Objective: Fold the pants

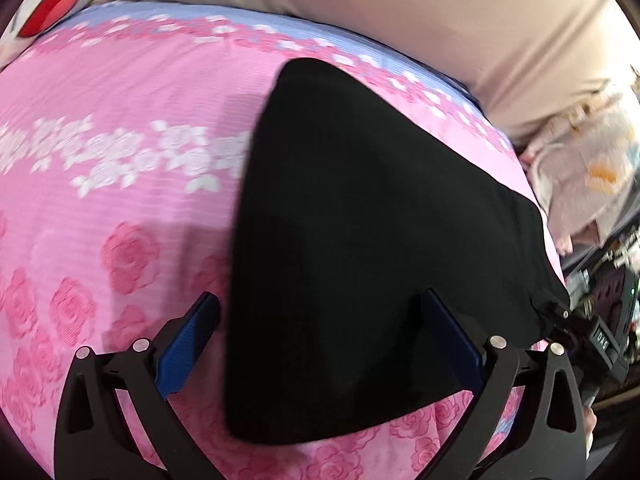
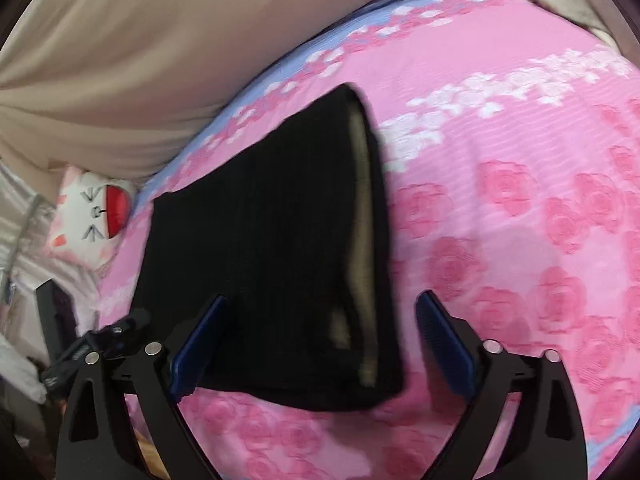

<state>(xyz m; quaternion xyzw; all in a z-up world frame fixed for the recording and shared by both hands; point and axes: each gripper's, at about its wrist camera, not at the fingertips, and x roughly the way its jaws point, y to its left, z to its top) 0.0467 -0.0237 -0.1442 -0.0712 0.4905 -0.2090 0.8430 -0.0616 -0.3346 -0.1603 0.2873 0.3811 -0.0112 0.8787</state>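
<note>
Black pants [image 1: 360,220] lie folded into a compact stack on the pink rose-patterned bedspread [image 1: 120,208]. My left gripper [image 1: 320,296] hovers over the stack's near edge with its jaws wide apart, the blue pads [image 1: 188,344] not pressing the cloth. In the right wrist view the same pants [image 2: 272,240] show a tan inner band along their right edge. My right gripper [image 2: 323,299] stands open above the near end of the stack, its jaws apart on either side and not pressing it.
A beige pillow or blanket [image 1: 400,8] bounds the far side of the bedspread [image 2: 520,220]. A white plush toy with a red mouth [image 2: 100,216] lies at the bed's edge. A pile of light clothes [image 1: 580,172] lies off the bed's right side.
</note>
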